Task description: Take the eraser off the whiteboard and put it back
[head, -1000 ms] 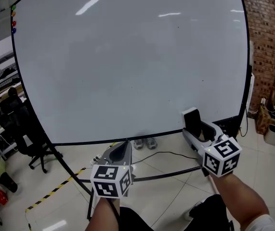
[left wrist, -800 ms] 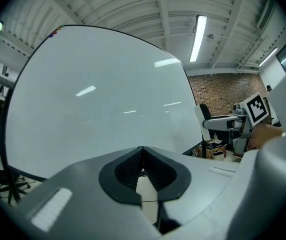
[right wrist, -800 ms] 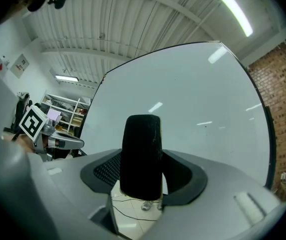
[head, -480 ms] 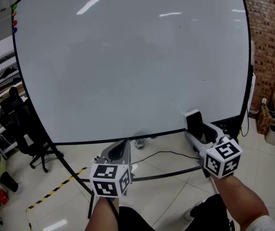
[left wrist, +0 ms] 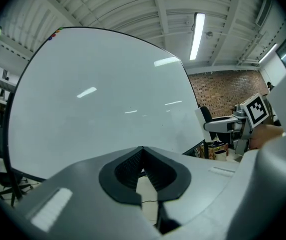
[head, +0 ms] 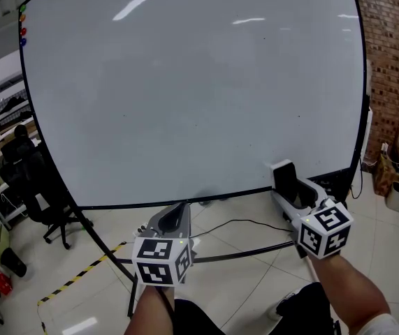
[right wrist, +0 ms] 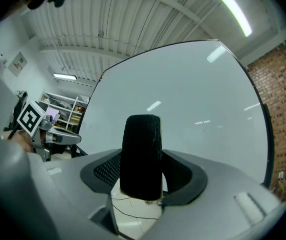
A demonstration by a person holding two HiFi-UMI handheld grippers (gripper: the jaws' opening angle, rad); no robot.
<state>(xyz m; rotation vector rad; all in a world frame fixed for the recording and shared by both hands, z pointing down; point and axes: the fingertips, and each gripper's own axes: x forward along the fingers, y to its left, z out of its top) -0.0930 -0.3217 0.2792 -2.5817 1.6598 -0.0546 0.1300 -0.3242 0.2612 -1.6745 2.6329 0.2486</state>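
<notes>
Whiteboard [head: 185,96] fills most of the head view. At the lower right, the right hand-held gripper [head: 288,187] is grasping the black eraser [head: 283,178], close to the board's lower right edge. At the lower centre, the left hand-held gripper [head: 182,211] is clenched and holds nothing. In the left gripper view the jaw tips meet. In the right gripper view the eraser stands upright between the jaws, which press on both its sides.

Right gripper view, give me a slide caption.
Right hand-held gripper clamps an upright black felt eraser in front of the large white whiteboard.
</notes>
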